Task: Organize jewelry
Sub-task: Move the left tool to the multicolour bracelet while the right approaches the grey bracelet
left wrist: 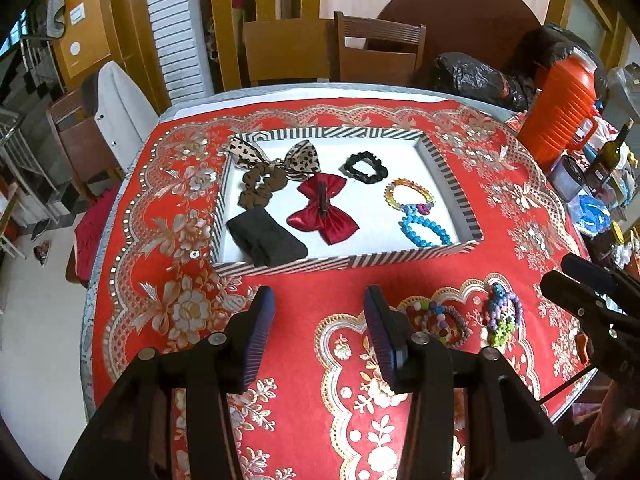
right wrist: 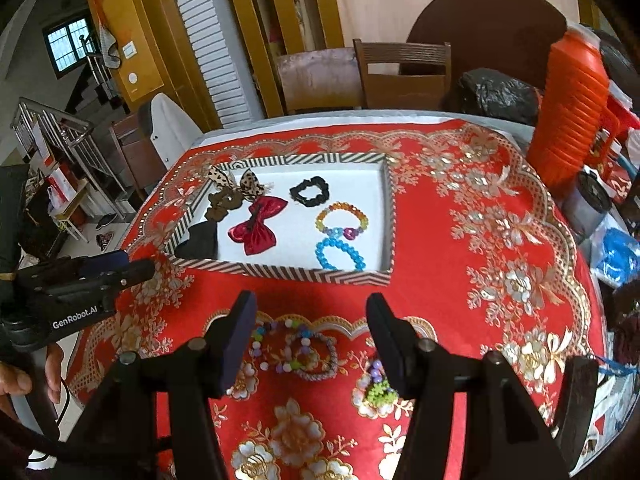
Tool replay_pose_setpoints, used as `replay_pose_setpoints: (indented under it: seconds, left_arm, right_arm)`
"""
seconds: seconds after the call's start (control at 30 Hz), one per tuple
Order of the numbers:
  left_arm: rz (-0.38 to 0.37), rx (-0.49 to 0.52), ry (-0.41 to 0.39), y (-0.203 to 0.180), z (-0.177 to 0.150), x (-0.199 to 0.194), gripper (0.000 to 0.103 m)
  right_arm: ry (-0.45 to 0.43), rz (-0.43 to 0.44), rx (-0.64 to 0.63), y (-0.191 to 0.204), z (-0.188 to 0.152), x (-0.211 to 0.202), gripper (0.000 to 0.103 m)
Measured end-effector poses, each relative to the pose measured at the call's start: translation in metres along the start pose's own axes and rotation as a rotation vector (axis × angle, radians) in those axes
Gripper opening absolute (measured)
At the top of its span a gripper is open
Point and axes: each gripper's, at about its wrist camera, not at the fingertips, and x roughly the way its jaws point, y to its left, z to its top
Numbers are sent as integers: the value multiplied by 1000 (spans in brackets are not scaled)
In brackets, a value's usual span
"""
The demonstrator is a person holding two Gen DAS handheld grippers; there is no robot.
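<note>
Jewelry and hair pieces lie split between a striped tray and the red floral cloth that covers the desk. Inside the tray, on its white floor, sit a leopard-print bow scrunchie, a black scrunchie, a red satin bow, a folded black band that leans over the near rim, an amber bead bracelet and a blue bead bracelet, the two bracelets touching where purple beads meet. On the cloth, nearer than the tray, a grey braided bracelet with pastel beads rests just beside a purple-and-green bead bracelet; both are outside the tray. The right tool hovers above these two, its fingers spread wide with nothing between them, the braided bracelet showing in the gap and the purple-and-green one half hidden behind the right finger. The left tool hangs over bare cloth just left of the loose bracelets, likewise spread and empty, and its tip shows in the right wrist view at the tray's near left corner. An orange ribbed jug stands at the desk's far right edge, well apart from the tray, with wooden chairs behind the desk.
</note>
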Motion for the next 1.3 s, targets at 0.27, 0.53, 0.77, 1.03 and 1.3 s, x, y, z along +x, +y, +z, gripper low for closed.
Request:
replay_pose_setpoints:
  seconds: [0.27,0.53,0.77,1.03,1.3]
  left_arm:
    - [-56,-4,25,-3,-4,5,33]
    - [-127,26,97,-20,-11,25,33]
    - [-184,61,186,-39,-21,53,33]
    - [-216,88,260,-52,-32,85,34]
    - [-189,75,317,-57,-36,115,34]
  right_arm:
    - [13,-41,42,-23,-13,-5,60]
    - [60,-71,86,-50,-34,1,60]
    - [94,-41,75,-56,-45,9,60]
    - [130,-9,44,-51,-47,18,60]
    - [168,19,33,-51,-45,30,60]
